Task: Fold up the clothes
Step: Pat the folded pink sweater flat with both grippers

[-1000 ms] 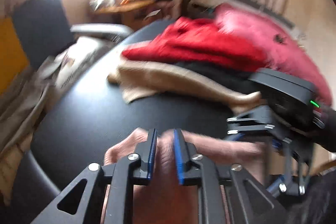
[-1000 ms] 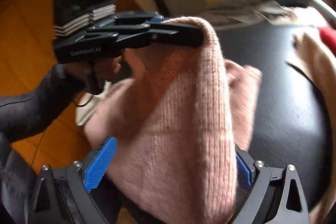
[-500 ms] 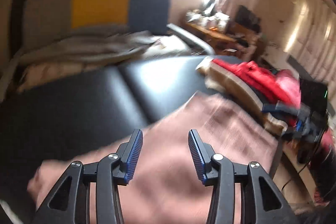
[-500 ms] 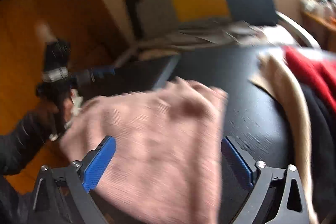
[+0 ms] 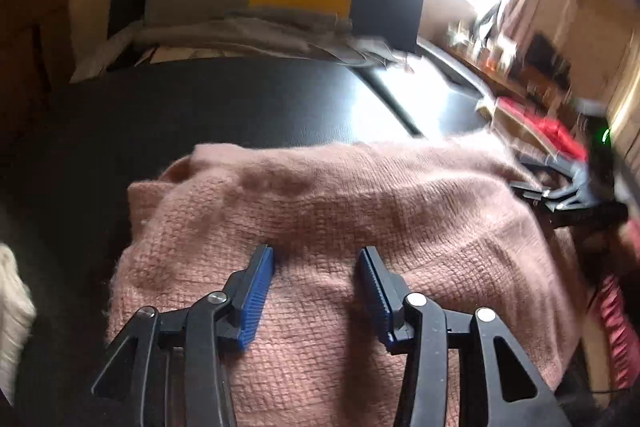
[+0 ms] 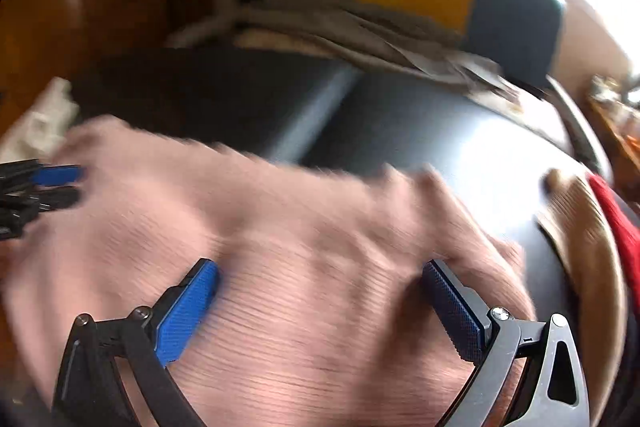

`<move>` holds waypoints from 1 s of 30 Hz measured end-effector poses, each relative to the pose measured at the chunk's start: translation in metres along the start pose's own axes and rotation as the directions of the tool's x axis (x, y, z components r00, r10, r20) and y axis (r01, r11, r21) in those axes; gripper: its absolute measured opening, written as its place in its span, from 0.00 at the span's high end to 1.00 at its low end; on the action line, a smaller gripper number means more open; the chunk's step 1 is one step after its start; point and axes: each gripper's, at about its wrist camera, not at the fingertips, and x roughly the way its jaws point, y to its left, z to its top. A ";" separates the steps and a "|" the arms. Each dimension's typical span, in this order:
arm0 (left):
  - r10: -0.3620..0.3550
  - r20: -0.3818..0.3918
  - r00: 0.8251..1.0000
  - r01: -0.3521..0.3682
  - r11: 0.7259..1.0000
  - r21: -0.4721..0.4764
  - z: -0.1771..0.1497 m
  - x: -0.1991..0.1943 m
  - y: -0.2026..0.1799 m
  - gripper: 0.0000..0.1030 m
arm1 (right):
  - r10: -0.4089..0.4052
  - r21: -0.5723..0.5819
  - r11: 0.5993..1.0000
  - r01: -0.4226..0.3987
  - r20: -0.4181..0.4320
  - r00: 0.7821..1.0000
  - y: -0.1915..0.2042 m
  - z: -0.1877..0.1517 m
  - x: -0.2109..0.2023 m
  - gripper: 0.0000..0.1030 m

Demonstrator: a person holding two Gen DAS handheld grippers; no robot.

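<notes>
Left wrist view: my left tongs [image 5: 316, 291], clamped a second ago, now wide; right tongs [image 6: 320, 311] wide; pink sweater [image 5: 360, 211] dropped flat on desk [image 5: 240, 107], fold laid.

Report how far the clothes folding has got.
Done: the pink sweater lies bunched on the black table, released. In hand: nothing; the left claw and right claw are open over it. Left: squaring that sweater, then the beige and red garments piled at the table's right.
</notes>
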 end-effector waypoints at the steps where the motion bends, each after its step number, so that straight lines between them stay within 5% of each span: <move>1: 0.006 0.004 1.000 -0.006 1.000 -0.009 0.001 0.000 0.003 0.61 | 0.008 0.025 1.000 -0.008 0.012 1.000 -0.009 -0.005 0.000 0.00; 3: 0.030 0.014 0.999 -0.030 1.000 0.004 0.005 0.003 0.006 0.61 | 0.048 0.125 0.991 -0.054 0.051 0.998 -0.034 -0.012 -0.003 0.00; 9: 0.115 0.012 0.993 -0.115 0.993 0.016 0.018 -0.001 -0.009 0.57 | 0.077 0.164 0.983 -0.085 0.055 0.995 -0.043 -0.003 0.004 0.00; 13: 0.025 0.096 0.995 -0.031 0.997 0.069 0.006 -0.037 -0.048 0.55 | 0.099 0.147 0.983 -0.108 0.068 0.993 -0.034 0.003 -0.009 0.00; 16: -0.011 0.101 0.995 -0.003 0.991 0.136 -0.011 -0.047 -0.074 0.55 | 0.204 0.091 0.972 -0.215 0.117 0.972 -0.015 -0.011 -0.049 0.00; 20: 0.009 0.041 0.999 -0.013 0.994 0.106 -0.039 -0.046 -0.076 0.55 | 0.226 0.003 0.974 -0.226 0.048 0.973 0.014 -0.040 -0.070 0.00; 26: 0.025 -0.036 0.999 -0.024 0.999 0.033 -0.078 -0.050 -0.072 0.56 | 0.168 0.071 0.983 -0.167 -0.015 0.986 0.004 -0.100 -0.075 0.00; 30: 0.023 -0.039 0.999 -0.025 0.999 -0.038 -0.080 -0.062 -0.067 0.59 | 0.270 0.113 0.956 -0.272 0.028 0.962 -0.008 -0.109 -0.101 0.00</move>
